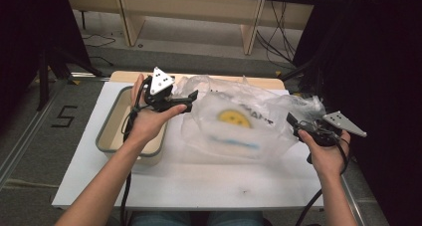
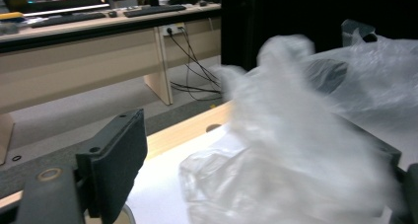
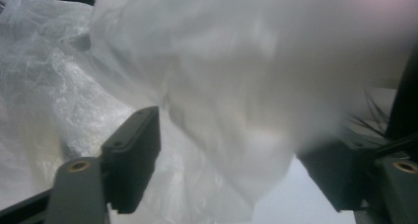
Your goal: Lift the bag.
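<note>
A crumpled clear plastic bag (image 1: 239, 121) with a yellow round face and blue print lies on the white table (image 1: 199, 181). My left gripper (image 1: 191, 100) is at the bag's left edge, over the tub's right rim. In the left gripper view my left gripper (image 2: 261, 155) has its jaws wide apart, with loose bag film (image 2: 296, 135) hanging between them. My right gripper (image 1: 291, 120) is at the bag's right edge. In the right gripper view my right gripper (image 3: 231, 160) also stands wide, and blurred film (image 3: 222, 61) falls between the pads without being pinched.
A beige tub with a grey rim (image 1: 107, 131) sits on the table's left part, under my left forearm. Wooden desks (image 1: 199, 12) and floor cables (image 1: 273, 42) lie beyond the table. A "5" (image 1: 64, 115) is marked on the floor at left.
</note>
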`<state>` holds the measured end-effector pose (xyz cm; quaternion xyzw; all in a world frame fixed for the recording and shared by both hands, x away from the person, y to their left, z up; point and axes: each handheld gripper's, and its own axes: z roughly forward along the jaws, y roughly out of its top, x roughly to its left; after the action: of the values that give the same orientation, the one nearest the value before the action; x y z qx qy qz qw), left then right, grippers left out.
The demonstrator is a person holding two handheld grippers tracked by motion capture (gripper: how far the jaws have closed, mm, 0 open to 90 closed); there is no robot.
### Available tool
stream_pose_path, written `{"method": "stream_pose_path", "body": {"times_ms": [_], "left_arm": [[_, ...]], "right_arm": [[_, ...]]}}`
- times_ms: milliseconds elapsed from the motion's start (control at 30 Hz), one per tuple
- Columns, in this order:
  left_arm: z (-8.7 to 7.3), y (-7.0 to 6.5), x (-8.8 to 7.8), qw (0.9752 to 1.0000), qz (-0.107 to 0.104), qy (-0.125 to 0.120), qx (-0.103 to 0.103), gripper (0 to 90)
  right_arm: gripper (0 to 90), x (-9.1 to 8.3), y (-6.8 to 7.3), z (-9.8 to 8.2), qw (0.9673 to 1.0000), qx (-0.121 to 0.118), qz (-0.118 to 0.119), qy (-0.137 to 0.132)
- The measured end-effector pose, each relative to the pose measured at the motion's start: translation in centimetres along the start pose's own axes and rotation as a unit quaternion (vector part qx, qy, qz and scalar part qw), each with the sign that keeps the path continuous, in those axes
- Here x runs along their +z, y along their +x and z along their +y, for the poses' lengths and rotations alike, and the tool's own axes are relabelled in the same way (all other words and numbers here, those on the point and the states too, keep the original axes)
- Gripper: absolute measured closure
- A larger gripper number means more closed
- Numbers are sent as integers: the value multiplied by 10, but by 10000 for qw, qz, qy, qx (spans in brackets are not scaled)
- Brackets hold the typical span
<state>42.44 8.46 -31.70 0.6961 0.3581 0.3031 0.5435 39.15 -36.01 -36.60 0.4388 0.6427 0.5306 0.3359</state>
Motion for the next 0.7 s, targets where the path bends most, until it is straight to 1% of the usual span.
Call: {"method": "stream_pose_path", "body": {"times_ms": [33, 100, 167, 233, 267, 367, 433, 533, 633, 700], "left_arm": [[-2, -1, -3, 10000, -42, 41, 38, 158], [-7, -4, -11, 9998, -159, 49, 75, 156], [-13, -7, -19, 9993, -333, 104, 116, 150], [-20, -11, -27, 9985, -498, 145, 183, 127], [-24, -13, -30, 9978, -576, 203, 248, 115], [-37, -20, -39, 9959, -746, 312, 398, 82], [-47, -23, -43, 9949, -802, 392, 478, 61], [-62, -24, -48, 9931, -852, 557, 577, 49], [-75, -24, -53, 9925, -875, 654, 553, 41], [-79, -23, -55, 9926, -855, 669, 541, 41]], "right_arm": [[251, -4, -1, -1, 10000, -2, 44, 0], [225, -13, -1, -4, 9998, -76, 206, 24], [205, -24, -2, -8, 9992, -80, 386, 65], [191, -34, -2, -14, 9984, -82, 553, 93], [184, -39, -2, -17, 9980, -95, 615, 118], [179, -52, 0, -27, 9970, -129, 740, 182], [178, -58, 4, -35, 9962, -163, 816, 243], [176, -63, 10, -46, 9949, -213, 923, 347], [175, -65, 14, -55, 9939, -241, 988, 421], [175, -65, 16, -59, 9933, -270, 1020, 463]]}}
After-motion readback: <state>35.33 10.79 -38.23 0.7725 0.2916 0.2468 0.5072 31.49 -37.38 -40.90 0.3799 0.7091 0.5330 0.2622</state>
